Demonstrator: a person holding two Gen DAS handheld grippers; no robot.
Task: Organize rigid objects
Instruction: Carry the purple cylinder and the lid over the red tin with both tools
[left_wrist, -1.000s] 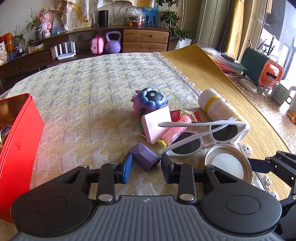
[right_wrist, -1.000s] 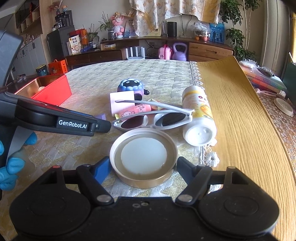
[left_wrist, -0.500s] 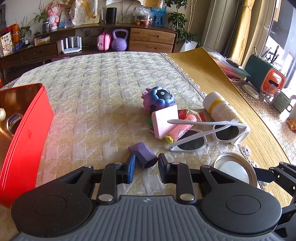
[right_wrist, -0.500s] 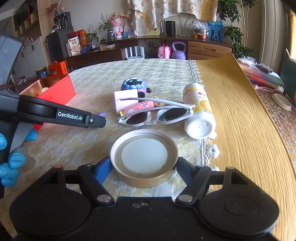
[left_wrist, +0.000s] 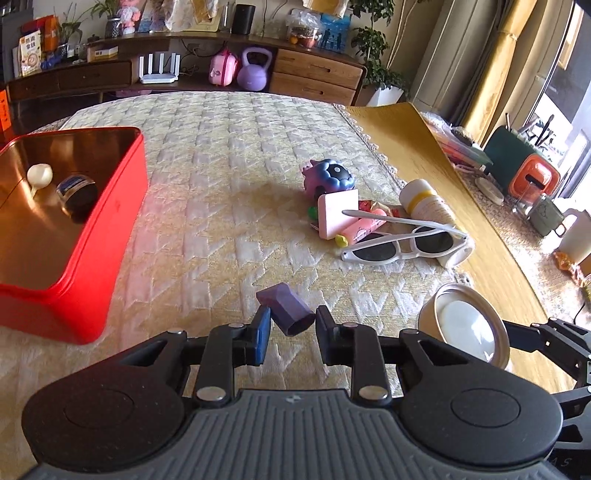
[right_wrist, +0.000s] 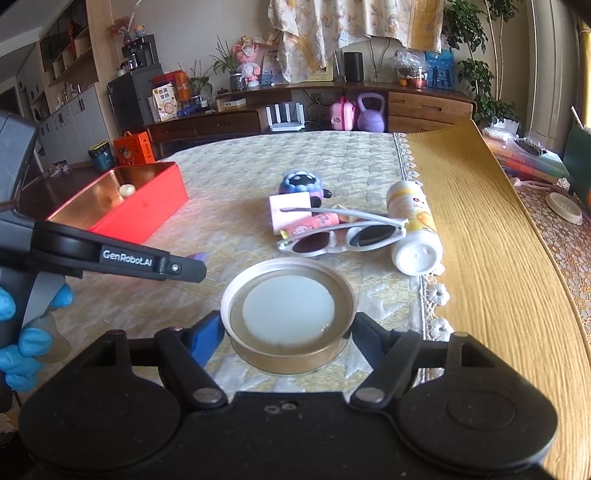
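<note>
My left gripper is shut on a small purple block and holds it above the quilted cloth. My right gripper is shut on a round gold tin lid with a white inside, also lifted. A red tin box stands at the left in the left wrist view, holding a white ball and a dark round jar. The box also shows in the right wrist view.
A pile sits mid-table: white sunglasses, a pink box, a pink tube, a blue-purple toy, a white and yellow bottle. A yellow mat covers the right side. Shelves and cabinets stand behind.
My left gripper has risen and pulled back left with the purple block; the red box has come more into view. My right gripper has lifted the lid slightly.
</note>
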